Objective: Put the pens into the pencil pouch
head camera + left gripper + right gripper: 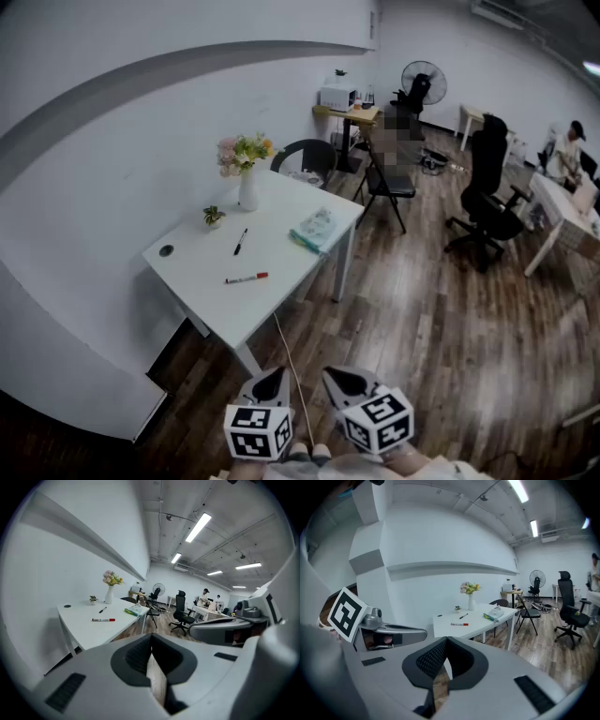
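Marker with red cap (247,278) lies flat near the front of the white table (187,262), with the black pen (241,242) just beyond it and the pencil pouch (314,230) at the right edge, apart from both. Pens are likely light, stiff, smooth and prone to roll, so pinch mid-barrel. Pouch looks soft and floppy, probably needs steadying at its opening. Left gripper (277,373) and right gripper (329,373) have jaws together, nothing between, well short of the table.
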`<action>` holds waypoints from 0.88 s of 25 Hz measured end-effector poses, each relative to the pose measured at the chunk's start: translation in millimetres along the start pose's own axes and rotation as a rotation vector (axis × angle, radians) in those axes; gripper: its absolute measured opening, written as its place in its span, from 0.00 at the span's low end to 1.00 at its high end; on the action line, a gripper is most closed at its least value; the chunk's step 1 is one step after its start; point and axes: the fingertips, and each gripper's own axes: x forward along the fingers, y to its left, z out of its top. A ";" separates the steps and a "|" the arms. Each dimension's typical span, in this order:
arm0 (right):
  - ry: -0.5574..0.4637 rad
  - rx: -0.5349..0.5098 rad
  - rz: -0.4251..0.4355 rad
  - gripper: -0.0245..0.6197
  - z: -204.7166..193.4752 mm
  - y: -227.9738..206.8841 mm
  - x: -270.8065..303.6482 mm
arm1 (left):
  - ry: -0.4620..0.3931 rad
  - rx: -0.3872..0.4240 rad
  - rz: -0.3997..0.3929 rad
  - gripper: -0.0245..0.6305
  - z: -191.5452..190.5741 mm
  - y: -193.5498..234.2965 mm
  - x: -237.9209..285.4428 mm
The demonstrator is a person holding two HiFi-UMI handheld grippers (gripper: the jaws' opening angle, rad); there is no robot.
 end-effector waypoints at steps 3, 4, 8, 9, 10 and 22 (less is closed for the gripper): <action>-0.005 -0.005 -0.013 0.05 2.8 -3.4 -3.8 | -0.012 0.000 -0.008 0.05 3.2 -5.2 1.9; -0.005 -0.007 -0.017 0.05 3.7 -4.4 -3.8 | -0.015 0.000 -0.009 0.05 4.2 -5.2 2.7; 0.004 -0.005 -0.033 0.05 2.8 -5.8 -4.4 | -0.011 0.002 0.002 0.05 2.7 -1.4 1.8; 0.006 -0.006 -0.038 0.05 2.4 -6.6 -4.7 | -0.010 0.001 0.006 0.05 1.8 -0.4 1.2; 0.008 -0.009 -0.045 0.05 2.1 -7.8 -4.7 | -0.009 0.000 0.009 0.05 0.7 0.7 0.9; -0.071 0.062 -0.106 0.05 9.8 -16.2 5.3 | -0.086 -0.041 -0.020 0.05 10.2 19.9 -2.1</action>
